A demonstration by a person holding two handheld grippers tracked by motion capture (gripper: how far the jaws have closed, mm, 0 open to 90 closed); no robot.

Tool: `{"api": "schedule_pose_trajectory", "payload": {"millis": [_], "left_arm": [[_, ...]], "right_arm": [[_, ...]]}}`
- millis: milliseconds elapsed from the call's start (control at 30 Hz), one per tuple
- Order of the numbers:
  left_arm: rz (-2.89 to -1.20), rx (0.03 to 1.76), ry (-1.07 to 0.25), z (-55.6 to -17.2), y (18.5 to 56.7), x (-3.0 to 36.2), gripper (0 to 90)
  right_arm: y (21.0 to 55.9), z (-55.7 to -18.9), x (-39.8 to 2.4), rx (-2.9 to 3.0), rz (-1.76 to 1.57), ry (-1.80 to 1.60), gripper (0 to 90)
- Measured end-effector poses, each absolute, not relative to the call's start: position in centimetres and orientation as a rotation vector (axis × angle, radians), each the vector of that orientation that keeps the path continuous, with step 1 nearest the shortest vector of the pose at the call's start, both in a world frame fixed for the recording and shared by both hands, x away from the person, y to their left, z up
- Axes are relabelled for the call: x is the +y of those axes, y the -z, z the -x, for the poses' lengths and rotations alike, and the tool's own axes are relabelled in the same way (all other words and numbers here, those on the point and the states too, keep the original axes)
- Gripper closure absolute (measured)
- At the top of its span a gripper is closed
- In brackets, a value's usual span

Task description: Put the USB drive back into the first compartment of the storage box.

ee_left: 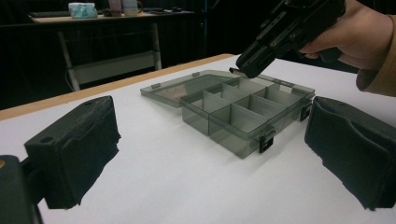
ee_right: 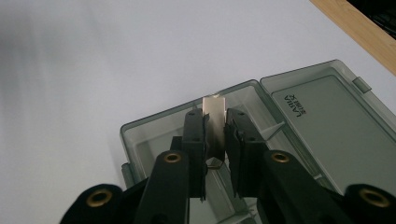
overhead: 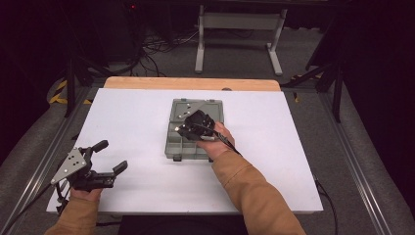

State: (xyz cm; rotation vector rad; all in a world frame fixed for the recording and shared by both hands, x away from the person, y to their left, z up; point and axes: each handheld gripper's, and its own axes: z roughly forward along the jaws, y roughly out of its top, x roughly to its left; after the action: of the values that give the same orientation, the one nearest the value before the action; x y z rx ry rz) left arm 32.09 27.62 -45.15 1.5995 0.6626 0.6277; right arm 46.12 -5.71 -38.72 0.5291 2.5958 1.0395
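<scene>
Right gripper [ee_right: 215, 135] over the open box [overhead: 172, 139].
Its jaws clench a thin metal strip [ee_right: 214, 112] above the box's compartments, mid-table [overhead: 127, 122]; the left gripper [overhead: 111, 157] rests near the table's front-left edge, jaws spread and holding nothing.

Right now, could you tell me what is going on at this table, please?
A person is working with a claw in each hand. The right claw is shut on a small flat metal piece and holds it above the compartments of an open grey organizer box, whose lid lies flat on the white table. The left claw sits open at the table's near left, holding nothing.
</scene>
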Motion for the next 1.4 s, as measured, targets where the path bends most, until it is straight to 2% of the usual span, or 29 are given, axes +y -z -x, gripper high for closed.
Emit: {"api": "schedule_pose_trajectory", "payload": {"millis": [867,1400], "left_arm": [[-1.600,0.660,-0.625,-32.2,45.2,27.7,3.6],[-1.600,0.662,-0.621,-32.2,45.2,27.7,3.6]], "right_arm": [[40.7,-49.3,-4.1,2.594,-0.624,-0.998,78.7],[41.8,-50.0,-3.6,2.609,-0.644,-0.986,78.7]]}}
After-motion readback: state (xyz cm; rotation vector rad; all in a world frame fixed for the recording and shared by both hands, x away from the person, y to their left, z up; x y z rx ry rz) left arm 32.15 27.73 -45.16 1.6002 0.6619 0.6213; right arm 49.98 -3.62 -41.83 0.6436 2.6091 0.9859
